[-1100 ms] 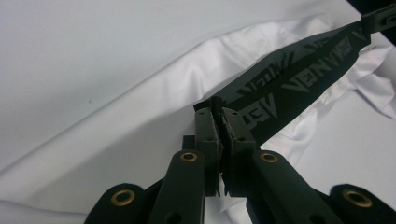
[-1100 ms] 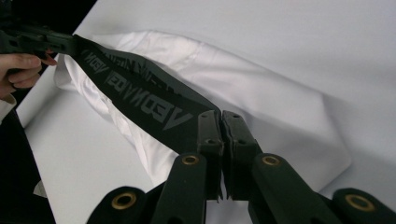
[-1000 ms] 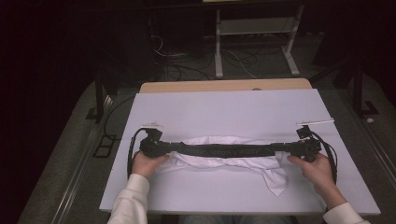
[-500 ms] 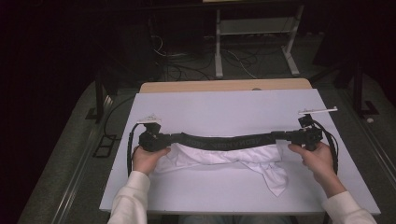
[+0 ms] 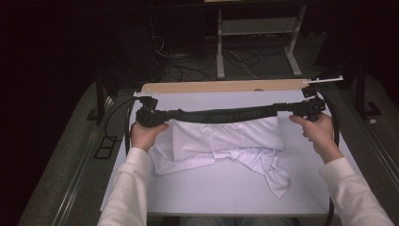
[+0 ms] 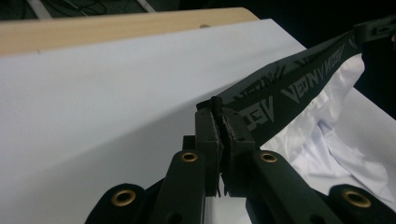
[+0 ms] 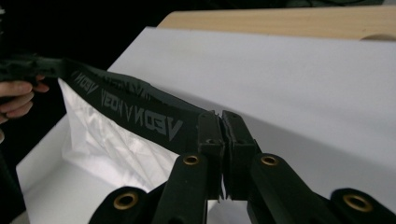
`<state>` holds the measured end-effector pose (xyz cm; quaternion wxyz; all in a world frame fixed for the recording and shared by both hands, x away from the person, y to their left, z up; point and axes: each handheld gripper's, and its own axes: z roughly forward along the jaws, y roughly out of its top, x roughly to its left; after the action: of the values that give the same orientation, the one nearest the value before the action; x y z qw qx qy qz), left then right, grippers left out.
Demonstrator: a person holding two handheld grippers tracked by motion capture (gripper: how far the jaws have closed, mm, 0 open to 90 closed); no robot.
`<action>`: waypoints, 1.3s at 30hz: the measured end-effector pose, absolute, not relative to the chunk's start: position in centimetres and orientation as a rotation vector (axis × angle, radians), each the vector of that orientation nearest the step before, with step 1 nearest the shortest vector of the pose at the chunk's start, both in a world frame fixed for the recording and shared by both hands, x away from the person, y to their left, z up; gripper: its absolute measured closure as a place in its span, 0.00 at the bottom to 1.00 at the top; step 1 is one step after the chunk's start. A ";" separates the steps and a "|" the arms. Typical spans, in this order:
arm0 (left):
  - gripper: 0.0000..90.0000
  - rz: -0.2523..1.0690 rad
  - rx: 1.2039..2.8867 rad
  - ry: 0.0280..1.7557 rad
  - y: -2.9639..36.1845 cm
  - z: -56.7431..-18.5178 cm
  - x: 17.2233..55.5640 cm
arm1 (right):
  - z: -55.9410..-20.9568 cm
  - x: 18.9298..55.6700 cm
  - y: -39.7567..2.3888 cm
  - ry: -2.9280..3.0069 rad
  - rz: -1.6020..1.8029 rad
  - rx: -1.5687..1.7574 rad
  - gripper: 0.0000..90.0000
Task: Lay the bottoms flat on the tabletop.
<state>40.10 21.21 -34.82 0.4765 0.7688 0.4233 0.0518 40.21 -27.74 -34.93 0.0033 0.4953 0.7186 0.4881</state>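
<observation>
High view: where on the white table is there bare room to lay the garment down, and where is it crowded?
Free: the strip of white table between the stretched black waistband and the wooden edge, and the near strip below the white fabric. Crowded: the middle, where the fabric lies bunched, with a tail trailing toward the near right.

Waistband (image 5: 221,114) lettering too small to read from above; garment's (image 5: 226,141) lower folds bunched, shape unclear (each gripper view's bottom edge crops its jaws).
</observation>
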 end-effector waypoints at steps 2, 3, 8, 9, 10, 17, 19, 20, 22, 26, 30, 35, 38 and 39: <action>0.95 0.151 1.891 1.024 20.8 -33.5 40.9 | -34.5 40.6 -27.8 2.241 1.530 1.565 0.96; 0.95 0.164 1.896 1.022 20.7 -32.9 41.2 | -33.6 41.4 -27.8 2.230 1.520 1.576 0.96; 0.95 0.213 1.883 1.014 20.4 -29.6 43.1 | -32.0 43.0 -27.9 2.195 1.521 1.599 0.96; 0.95 0.220 1.885 1.013 20.3 -29.1 43.4 | -31.5 43.4 -27.9 2.182 1.529 1.600 0.96; 0.95 0.234 1.892 1.012 20.3 -28.5 43.8 | -31.2 43.7 -27.9 2.180 1.529 1.599 0.96; 0.95 0.276 1.896 1.044 20.3 -28.0 47.3 | -30.2 46.9 -26.9 2.170 1.482 1.551 0.96; 0.95 0.265 1.871 1.067 20.3 -28.9 48.8 | -31.0 48.1 -26.8 2.158 1.472 1.574 0.96; 0.95 0.264 1.860 1.078 20.3 -29.2 49.3 | -31.4 48.7 -26.9 2.145 1.481 1.587 0.96; 0.95 0.268 1.853 1.093 19.8 -29.6 50.6 | -32.0 49.7 -27.0 2.112 1.491 1.613 0.96; 0.95 0.301 1.859 1.077 18.7 -29.3 51.9 | -32.0 51.1 -26.8 2.110 1.451 1.604 0.96; 0.95 0.327 1.838 1.078 18.5 -28.7 52.6 | -30.5 52.2 -26.9 2.100 1.421 1.574 0.96; 0.95 0.323 1.785 1.100 18.8 -28.8 53.7 | -28.8 53.5 -26.8 2.074 1.413 1.547 0.96; 0.94 0.310 1.756 1.134 18.9 -29.9 54.1 | -29.2 54.1 -26.6 2.053 1.422 1.549 0.95; 0.90 0.306 1.735 1.154 19.0 -30.6 54.2 | -29.5 54.2 -26.5 2.054 1.415 1.561 0.92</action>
<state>54.19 18.98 -30.65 0.4948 0.7158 0.4762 0.1263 54.22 -26.52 -29.53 0.0998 0.5279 0.6946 0.4784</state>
